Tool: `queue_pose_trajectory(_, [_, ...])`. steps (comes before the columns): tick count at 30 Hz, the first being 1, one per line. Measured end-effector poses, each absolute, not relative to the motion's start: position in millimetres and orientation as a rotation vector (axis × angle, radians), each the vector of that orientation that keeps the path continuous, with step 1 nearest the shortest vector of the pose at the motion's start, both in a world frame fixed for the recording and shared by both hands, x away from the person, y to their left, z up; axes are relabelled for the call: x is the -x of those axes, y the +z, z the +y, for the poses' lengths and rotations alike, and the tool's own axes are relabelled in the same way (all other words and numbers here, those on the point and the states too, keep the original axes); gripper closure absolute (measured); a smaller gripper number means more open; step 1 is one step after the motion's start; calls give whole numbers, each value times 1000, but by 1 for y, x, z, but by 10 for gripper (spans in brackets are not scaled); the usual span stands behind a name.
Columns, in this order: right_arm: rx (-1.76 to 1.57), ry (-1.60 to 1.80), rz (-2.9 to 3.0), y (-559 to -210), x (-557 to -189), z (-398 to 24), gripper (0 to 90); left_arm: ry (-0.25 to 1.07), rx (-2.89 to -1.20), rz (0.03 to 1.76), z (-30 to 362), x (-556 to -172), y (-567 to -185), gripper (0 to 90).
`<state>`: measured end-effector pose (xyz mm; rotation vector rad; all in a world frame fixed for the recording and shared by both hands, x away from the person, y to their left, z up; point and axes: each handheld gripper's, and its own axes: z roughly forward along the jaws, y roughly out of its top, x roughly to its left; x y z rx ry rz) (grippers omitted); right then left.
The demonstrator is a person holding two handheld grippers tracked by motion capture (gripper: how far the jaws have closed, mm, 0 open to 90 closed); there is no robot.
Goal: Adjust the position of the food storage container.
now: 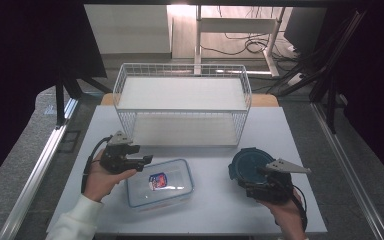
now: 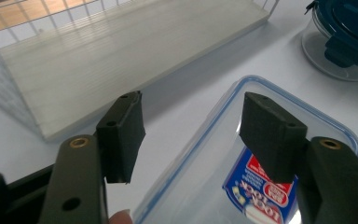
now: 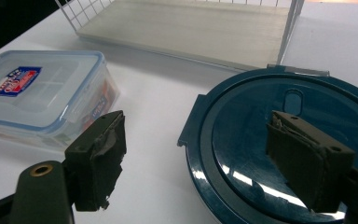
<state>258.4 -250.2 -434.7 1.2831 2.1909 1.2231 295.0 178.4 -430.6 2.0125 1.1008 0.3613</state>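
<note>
A clear rectangular container (image 1: 160,182) with a blue-rimmed lid and a red-and-blue label lies on the white table, left of centre. My left gripper (image 1: 147,160) is at its upper left corner. In the left gripper view the jaws (image 2: 191,130) stand open: one jaw is over the bare table, the other above the lid (image 2: 214,140), and neither pad presses on it. A round container with a dark blue lid (image 1: 247,165) sits to the right. My right gripper (image 1: 252,177) is open at its near rim (image 3: 261,121), one jaw outside the rim and one over the lid.
A white wire rack (image 1: 182,92) with two shelves stands at the back of the table (image 1: 215,210), its lower shelf (image 2: 98,56) facing the containers. A metal rail runs along the floor at the left, and desk legs and cables lie beyond the rack.
</note>
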Motion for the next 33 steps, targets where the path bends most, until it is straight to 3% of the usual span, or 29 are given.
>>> queue_pose_trajectory(12, [-1276, 1210, 2210, -436, -259, -248, 200, 340, -2187, 990, 141, -331, -442, 513])
queue_pose_trajectory(15, [-1268, 1197, 2231, -439, -259, -244, 200, 319, -2211, 980, 138, -339, -445, 608])
queue_pose_trajectory(16, [-1268, 1185, 2233, -440, -259, -243, 200, 301, -2226, 965, 138, -342, -445, 704])
queue_pose_trajectory(23, [-1262, 1186, 2234, -440, -258, -240, 200, 252, -2299, 946, 129, -357, -448, 873])
queue_pose_trajectory(33, [-1283, 1180, 2227, -442, -259, -243, 200, 248, -2398, 891, 103, -372, -462, 900])
